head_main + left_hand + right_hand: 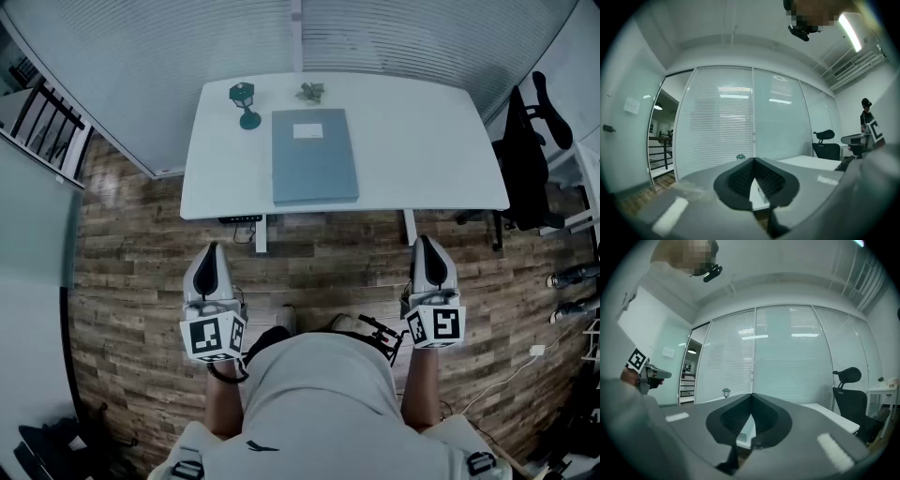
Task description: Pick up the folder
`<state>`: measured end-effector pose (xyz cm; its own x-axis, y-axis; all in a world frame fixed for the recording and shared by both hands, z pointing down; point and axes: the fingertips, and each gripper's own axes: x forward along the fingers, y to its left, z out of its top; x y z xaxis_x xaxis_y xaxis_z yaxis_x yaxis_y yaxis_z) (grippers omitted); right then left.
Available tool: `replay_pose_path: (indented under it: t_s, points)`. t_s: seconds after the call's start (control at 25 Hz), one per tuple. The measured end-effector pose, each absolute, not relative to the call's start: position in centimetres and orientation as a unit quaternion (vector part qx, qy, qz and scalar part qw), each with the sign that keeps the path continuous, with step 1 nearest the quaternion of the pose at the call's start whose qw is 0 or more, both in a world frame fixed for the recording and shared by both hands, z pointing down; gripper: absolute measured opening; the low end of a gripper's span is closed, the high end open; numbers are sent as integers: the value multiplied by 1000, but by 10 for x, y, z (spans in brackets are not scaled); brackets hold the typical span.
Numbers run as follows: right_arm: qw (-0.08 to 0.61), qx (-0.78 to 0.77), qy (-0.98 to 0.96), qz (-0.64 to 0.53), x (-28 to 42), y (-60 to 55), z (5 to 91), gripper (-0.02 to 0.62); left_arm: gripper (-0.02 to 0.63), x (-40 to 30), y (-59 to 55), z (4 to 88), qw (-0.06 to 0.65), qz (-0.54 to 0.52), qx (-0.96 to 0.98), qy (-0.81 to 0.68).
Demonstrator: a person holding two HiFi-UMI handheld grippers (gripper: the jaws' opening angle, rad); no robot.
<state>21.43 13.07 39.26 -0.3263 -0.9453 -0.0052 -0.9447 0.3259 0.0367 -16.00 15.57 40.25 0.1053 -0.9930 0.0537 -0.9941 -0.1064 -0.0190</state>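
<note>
A blue-grey folder (314, 156) with a white label lies flat in the middle of the white table (422, 150) in the head view. My left gripper (210, 259) and right gripper (428, 247) are held level over the wooden floor, a good way short of the table's near edge. Both are shut with nothing between their jaws. In the left gripper view the left gripper (753, 160) has its dark pads meeting at the tip. The right gripper (751, 395) looks the same in the right gripper view. The folder is hidden behind the jaws in both gripper views.
A small green lamp (245, 101) and a little plant (310, 92) stand at the table's far edge. A black office chair (527, 155) sits to the right of the table. Blinds (736, 117) cover the glass wall behind it. A railing (42, 127) is at the far left.
</note>
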Motion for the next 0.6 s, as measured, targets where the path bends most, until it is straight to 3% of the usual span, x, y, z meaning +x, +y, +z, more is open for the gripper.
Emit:
replay_pose_path:
  t_s: [0.6]
  points:
    - [4, 575, -818, -9, 206, 136, 394, -6, 6, -166, 160, 408, 16, 29, 745, -666]
